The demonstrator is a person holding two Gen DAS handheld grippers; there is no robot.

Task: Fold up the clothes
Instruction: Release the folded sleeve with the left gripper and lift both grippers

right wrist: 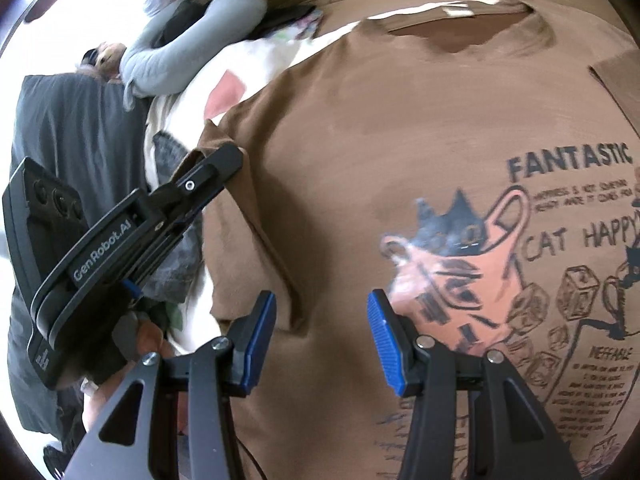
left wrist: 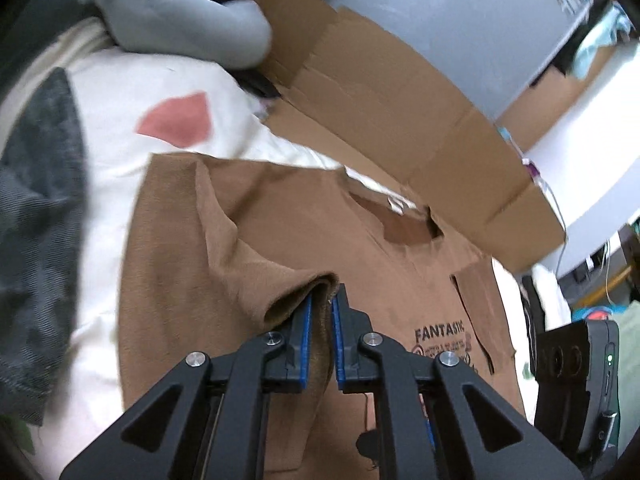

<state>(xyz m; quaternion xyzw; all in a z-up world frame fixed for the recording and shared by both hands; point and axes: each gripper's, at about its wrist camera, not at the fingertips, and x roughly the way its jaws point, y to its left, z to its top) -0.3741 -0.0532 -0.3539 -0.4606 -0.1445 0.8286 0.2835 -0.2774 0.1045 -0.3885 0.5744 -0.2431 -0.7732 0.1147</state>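
Brown T-shirt, printed side up, lies spread on a cream bedcover; in my right wrist view it fills the frame from centre out to 3 o'clock, neckline at 12 o'clock, and the print reads "FANTASTIC" and "CAT HAPPY" above a drawn cat in a pink cup. My left gripper is clamped on the shirt's sleeve: in the left wrist view the blue pads stand almost together with a fold of brown cloth pinched between them, and the sleeve is drawn up off the bedcover toward the shirt's body. The right wrist view shows that same gripper at 9 o'clock, its tip at the shirt's edge, my hand around its handle. My right gripper hangs over the shirt's chest at 6 o'clock with its jaws partly apart and nothing between them. Outward from the shirt: a red patch on the bedcover at 10 o'clock in the left view, a dark grey garment at 9 o'clock, a light grey cushion at 11 o'clock, and flattened cardboard running from 12 to 3 o'clock just beyond the neckline.
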